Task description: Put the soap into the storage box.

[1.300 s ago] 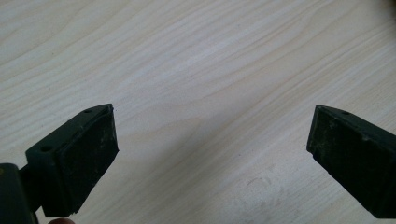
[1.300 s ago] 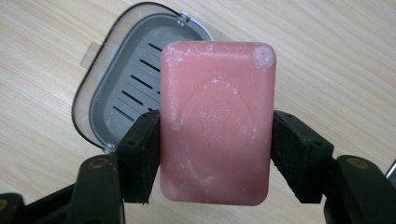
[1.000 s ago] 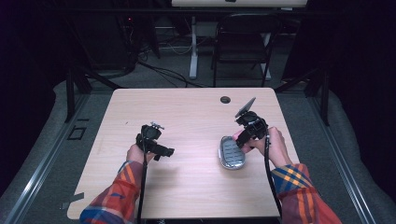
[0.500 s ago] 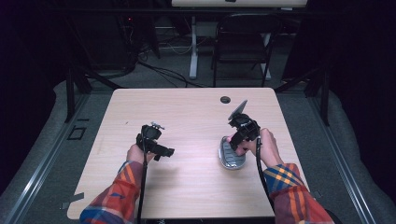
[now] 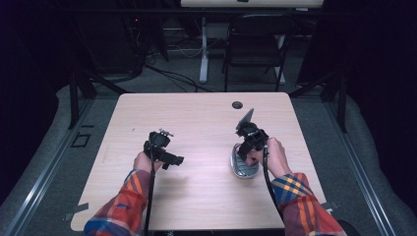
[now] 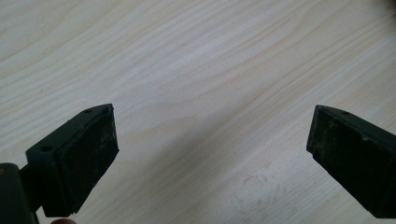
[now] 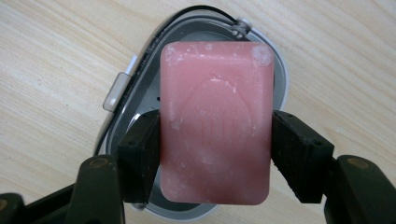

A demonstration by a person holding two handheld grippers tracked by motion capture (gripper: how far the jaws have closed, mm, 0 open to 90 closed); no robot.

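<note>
Soap (image 7: 215, 122), a pink bar, sits clamped by its long sides in the right gripper (image 7: 215, 154), centre frame, squarely above the open soap dish (image 7: 140, 100), probably for lowering in. Lower left on the table (image 5: 206, 118), the left gripper (image 6: 210, 140) idles, jaws apart and empty.

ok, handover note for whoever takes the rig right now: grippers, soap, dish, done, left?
Right gripper: shut on the pink soap bar, holding it above the open grey soap dish on the table's right side.
Left gripper: open, nothing between its jaws, over bare table.
Done: soap picked up and lined up over the dish.
Left: probably lower the bar into the dish, release, back off. Whether it already touches the dish is unclear.
</note>
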